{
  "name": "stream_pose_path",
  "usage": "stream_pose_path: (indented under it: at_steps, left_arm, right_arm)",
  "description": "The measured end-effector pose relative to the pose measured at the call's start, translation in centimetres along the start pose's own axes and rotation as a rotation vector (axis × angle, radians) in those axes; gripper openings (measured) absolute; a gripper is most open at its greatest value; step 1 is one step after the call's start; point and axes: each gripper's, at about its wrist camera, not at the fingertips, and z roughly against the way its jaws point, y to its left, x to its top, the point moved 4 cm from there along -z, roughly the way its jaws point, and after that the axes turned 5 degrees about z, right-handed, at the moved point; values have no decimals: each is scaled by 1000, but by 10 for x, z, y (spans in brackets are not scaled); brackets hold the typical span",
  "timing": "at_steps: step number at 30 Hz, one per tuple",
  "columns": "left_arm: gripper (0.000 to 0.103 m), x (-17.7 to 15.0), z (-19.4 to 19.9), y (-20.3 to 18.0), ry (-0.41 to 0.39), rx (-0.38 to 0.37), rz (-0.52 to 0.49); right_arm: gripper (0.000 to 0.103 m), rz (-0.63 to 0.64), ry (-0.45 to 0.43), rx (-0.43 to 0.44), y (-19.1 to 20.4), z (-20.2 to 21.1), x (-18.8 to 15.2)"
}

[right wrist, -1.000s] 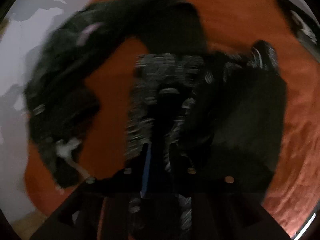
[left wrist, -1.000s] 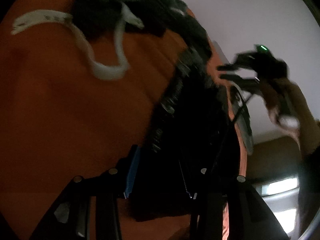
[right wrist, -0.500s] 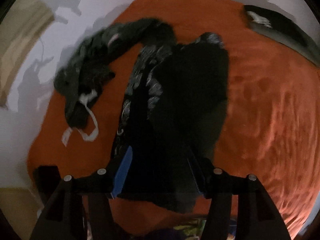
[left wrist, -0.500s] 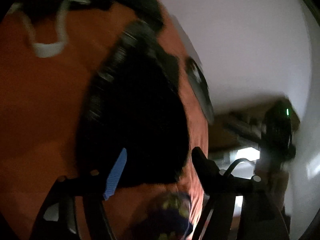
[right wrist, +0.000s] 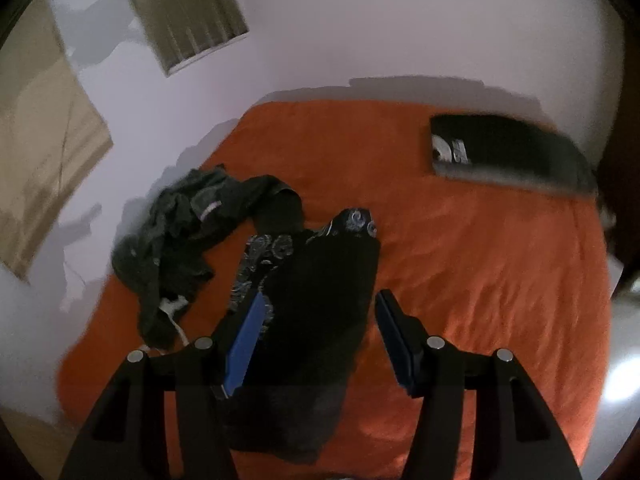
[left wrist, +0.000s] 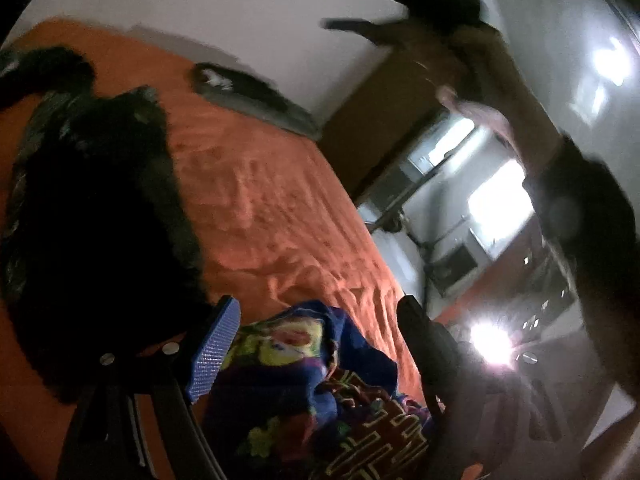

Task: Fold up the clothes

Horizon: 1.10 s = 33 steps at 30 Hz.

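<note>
The black patterned garment (right wrist: 316,312) lies lengthwise on the orange bed (right wrist: 480,260), stretching straight away from the right gripper (right wrist: 316,344), its fingers (right wrist: 244,344) spread apart and empty above the garment's near end, while the left gripper (left wrist: 320,356), also agape, hangs over a colourful print garment (left wrist: 312,392).

Dim room, fisheye bend + dark vignette at edges. Left view motion-blurred, glare bursts right of the fingers (left wrist: 216,352). Right view sharper; soft shadows on wall (right wrist: 360,20) beyond fingers.
</note>
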Motion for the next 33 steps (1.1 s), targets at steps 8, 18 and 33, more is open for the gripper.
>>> stream_pose_path:
  at_steps: [8,18,33]
  left_arm:
    - [82,13,24,57,-152,-22,213]
    - [80,-6,-32,151,-5,268,552]
    - [9,-20,45,152,-263,640,622]
  right_arm:
    - [57,-82,153,46,-41,-107,-72]
    - [57,-185,231,144,-75,-155,-155]
    - [57,-132,197,176,-39,-134,-169]
